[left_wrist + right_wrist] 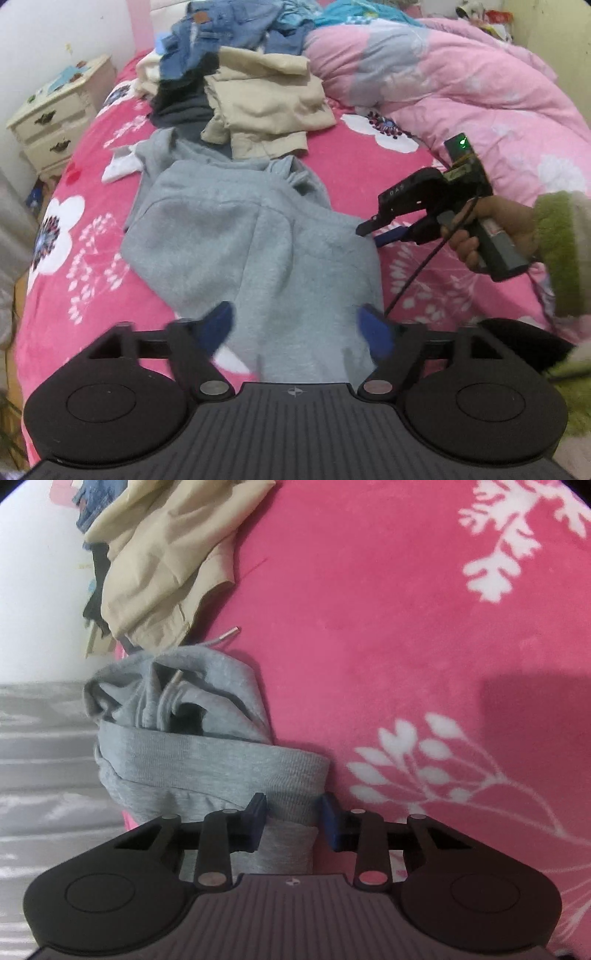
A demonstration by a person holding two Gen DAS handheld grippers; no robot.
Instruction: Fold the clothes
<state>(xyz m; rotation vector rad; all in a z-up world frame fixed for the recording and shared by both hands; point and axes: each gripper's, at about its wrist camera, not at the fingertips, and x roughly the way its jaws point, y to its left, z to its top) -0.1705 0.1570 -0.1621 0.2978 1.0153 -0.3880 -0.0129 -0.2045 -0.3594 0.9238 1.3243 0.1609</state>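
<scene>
A grey hoodie point(240, 240) lies crumpled on the pink flowered bedsheet point(369, 173). My left gripper point(299, 328) hovers open over its near edge, blue fingertips wide apart with grey cloth below them. At the garment's right edge, a hand point(491, 225) holds my right gripper point(373, 230). In the right wrist view, that right gripper point(291, 812) is shut on a bunched fold of the grey hoodie point(221, 753), whose drawstring point(225, 637) trails onto the bedsheet point(369, 627).
Beige trousers point(266, 99) lie just beyond the hoodie, with denim clothes point(221, 33) and dark garments piled behind. A pink quilt point(443, 74) is heaped at the right. A white sock point(118, 168) lies left of the hoodie. A cream nightstand point(55, 114) stands beside the bed.
</scene>
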